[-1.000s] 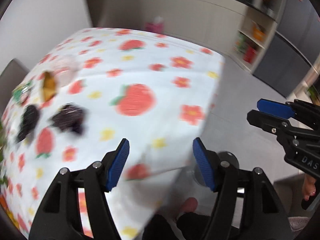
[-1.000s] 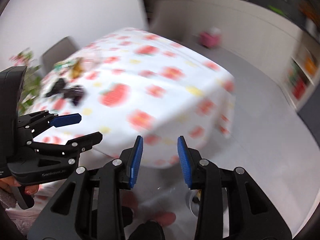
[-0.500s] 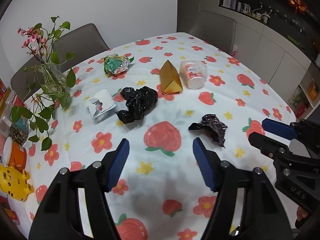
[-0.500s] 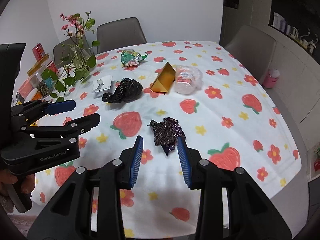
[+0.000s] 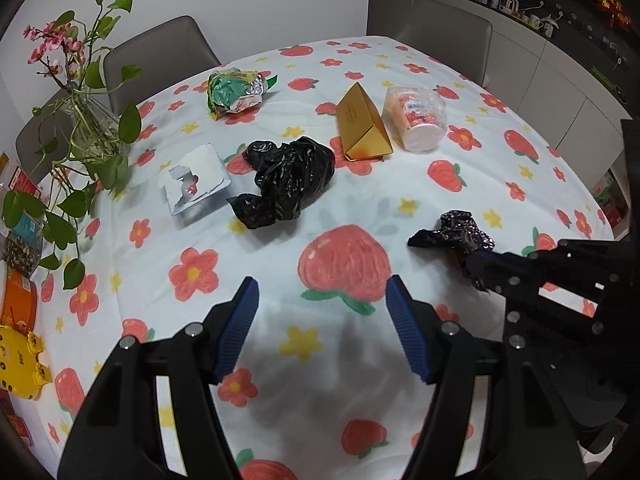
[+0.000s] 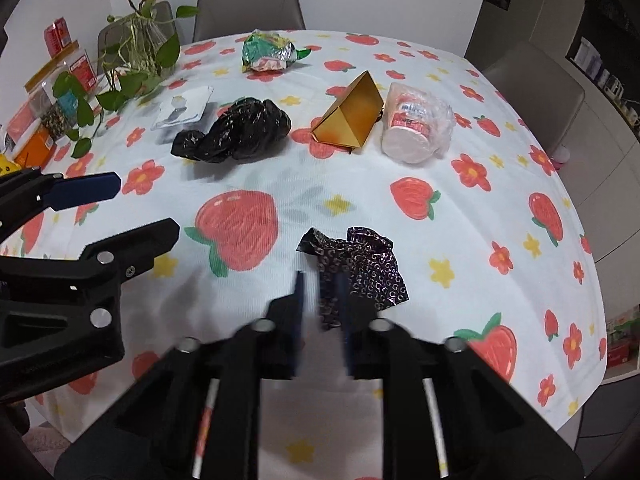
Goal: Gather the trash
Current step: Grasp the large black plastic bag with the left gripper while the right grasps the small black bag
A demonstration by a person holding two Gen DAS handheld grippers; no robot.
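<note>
Two changes. The left gripper (image 5: 320,292) has settled over the table's (image 5: 400,60) near edge, jaws wide, empty, pitched steeply down. The right gripper (image 6: 320,280), same pitch, has snapped from half-open to shut on the near end of the dark patterned wrapper (image 6: 360,264), towards the near right edge. First pick looks gripped. Black plastic bag (image 5: 292,176) mid-table, untouched.

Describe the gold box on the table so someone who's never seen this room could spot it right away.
Start at the table with the strawberry tablecloth and look toward its far half. The gold box lies there between a crumpled black plastic bag and a tipped-over plastic cup. It is the only rigid, triangular, shiny gold piece; everything around it is crumpled or rounded.
</note>
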